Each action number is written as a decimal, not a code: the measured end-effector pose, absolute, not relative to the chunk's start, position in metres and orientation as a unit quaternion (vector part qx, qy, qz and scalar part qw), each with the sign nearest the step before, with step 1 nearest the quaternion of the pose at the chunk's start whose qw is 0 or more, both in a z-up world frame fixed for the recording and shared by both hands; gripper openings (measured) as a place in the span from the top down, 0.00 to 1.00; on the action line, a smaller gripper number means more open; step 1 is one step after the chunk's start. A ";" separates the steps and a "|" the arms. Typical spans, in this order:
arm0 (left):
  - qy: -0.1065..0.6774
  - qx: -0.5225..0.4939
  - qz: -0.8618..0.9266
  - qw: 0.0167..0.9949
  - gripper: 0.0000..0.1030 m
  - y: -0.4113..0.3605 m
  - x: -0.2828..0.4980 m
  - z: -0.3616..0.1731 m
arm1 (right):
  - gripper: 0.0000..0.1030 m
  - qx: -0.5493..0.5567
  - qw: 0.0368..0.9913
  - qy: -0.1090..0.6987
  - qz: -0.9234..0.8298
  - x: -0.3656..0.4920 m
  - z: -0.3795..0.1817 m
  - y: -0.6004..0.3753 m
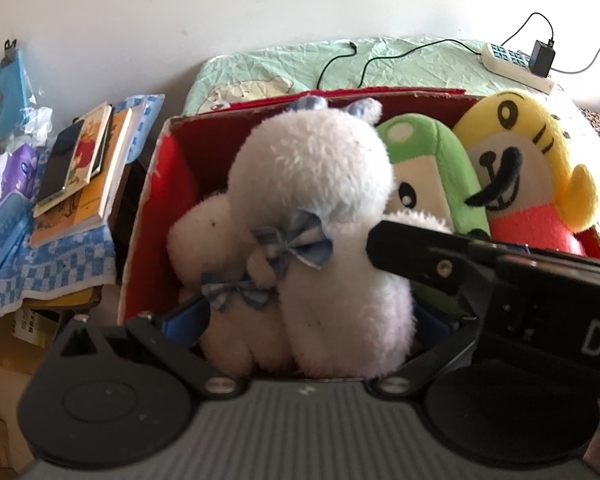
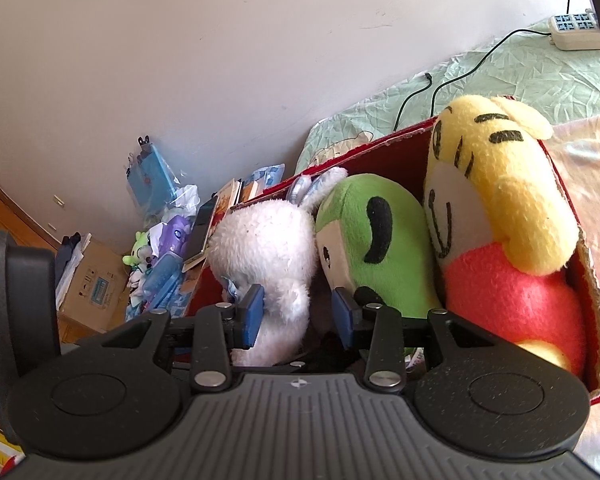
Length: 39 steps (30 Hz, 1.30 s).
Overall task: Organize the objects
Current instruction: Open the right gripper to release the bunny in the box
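Plush toys are being packed into the red-lined cardboard box (image 2: 588,280) on the pale green bedsheet (image 1: 400,64), and it looks nearly full: the yellow-and-pink stuffed doll (image 2: 500,208) fills the right end, the green-hooded soft toy (image 2: 380,240) the middle, the fluffy white rabbit with blue checked bows (image 1: 320,208) the left. The left gripper (image 1: 312,320) straddles the rabbit's base, jaws wide, though whether they press it I cannot tell. The right gripper (image 2: 298,314) hangs open, empty, between rabbit and green toy. I'd judge seating the rabbit comes next; only the left wall leaves room.
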<state>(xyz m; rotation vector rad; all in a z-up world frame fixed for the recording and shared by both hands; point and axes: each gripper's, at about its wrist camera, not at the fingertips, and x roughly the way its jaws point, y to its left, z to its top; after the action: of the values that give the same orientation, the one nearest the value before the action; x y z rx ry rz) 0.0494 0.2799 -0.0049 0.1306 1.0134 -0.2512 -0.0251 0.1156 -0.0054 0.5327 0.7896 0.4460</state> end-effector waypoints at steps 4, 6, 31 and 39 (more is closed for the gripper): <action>0.481 0.062 -0.119 0.867 0.00 0.282 0.044 -0.003 | 0.61 0.258 0.864 0.378 0.208 -0.026 -0.004 0.114; 0.477 0.063 -0.117 0.869 0.00 0.284 0.042 -0.001 | 0.61 0.257 0.865 0.378 0.206 -0.028 -0.004 0.114; 0.451 0.060 -0.111 0.883 0.00 0.289 0.010 0.023 | 0.51 0.228 0.894 0.351 0.158 -0.067 0.011 0.102; 0.457 0.061 -0.109 0.881 0.00 0.274 -0.006 0.029 | 0.51 0.237 0.894 0.343 0.164 -0.074 0.015 0.083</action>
<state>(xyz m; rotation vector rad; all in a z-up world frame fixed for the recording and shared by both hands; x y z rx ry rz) -0.0064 0.2740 0.0288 0.1270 0.9513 -0.2275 -0.0743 0.0832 0.0154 0.4920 0.7117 0.3405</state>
